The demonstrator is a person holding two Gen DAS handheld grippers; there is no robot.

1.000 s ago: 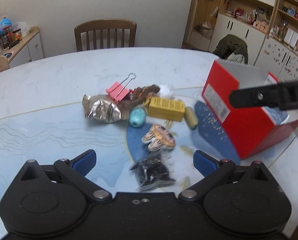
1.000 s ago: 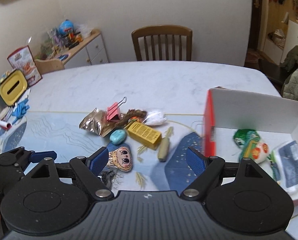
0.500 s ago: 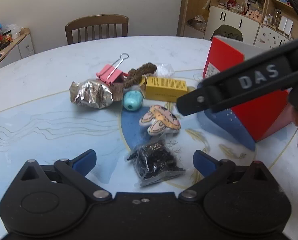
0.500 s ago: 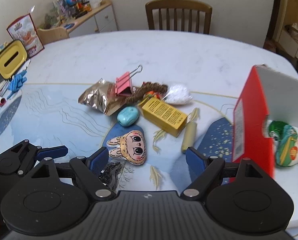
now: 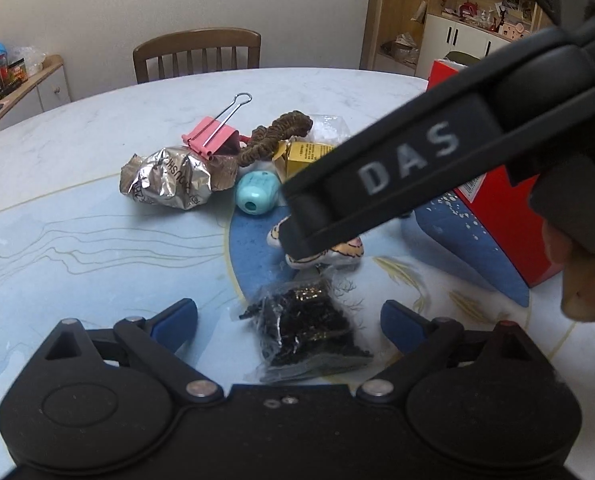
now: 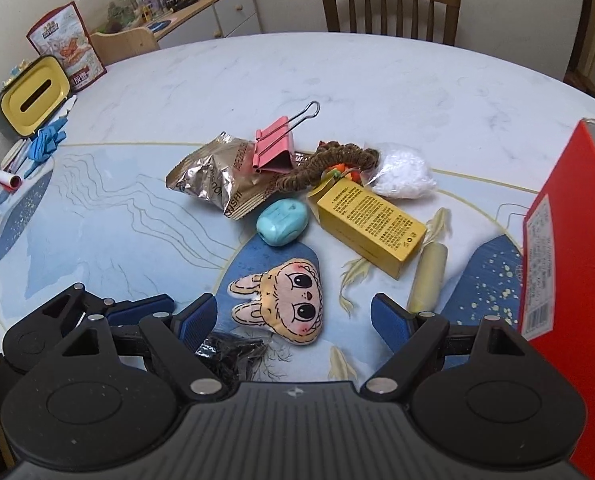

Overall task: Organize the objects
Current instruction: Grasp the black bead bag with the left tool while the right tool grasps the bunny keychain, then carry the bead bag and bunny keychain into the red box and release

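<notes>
Items clustered mid-bench (image 6: 377, 80). Clip (image 6: 275, 152) on the foil bag (image 6: 213, 184), cord (image 6: 321, 168) to its right, white pouch (image 6: 401, 176) further right. Carton (image 6: 371, 226) before the cord; bead (image 6: 283, 222) left of carton, stick (image 6: 427, 276) right. Plush (image 6: 285, 302) before the bead, dark packet (image 5: 309, 328) nearest. Box (image 6: 569, 256) far right. Chair (image 6: 391, 8) behind the bench.

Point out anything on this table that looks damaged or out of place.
The silver snack wrapper is crumpled and torn open, lying under the pink binder clip. Otherwise the table just holds a loose, unsorted pile.
</notes>
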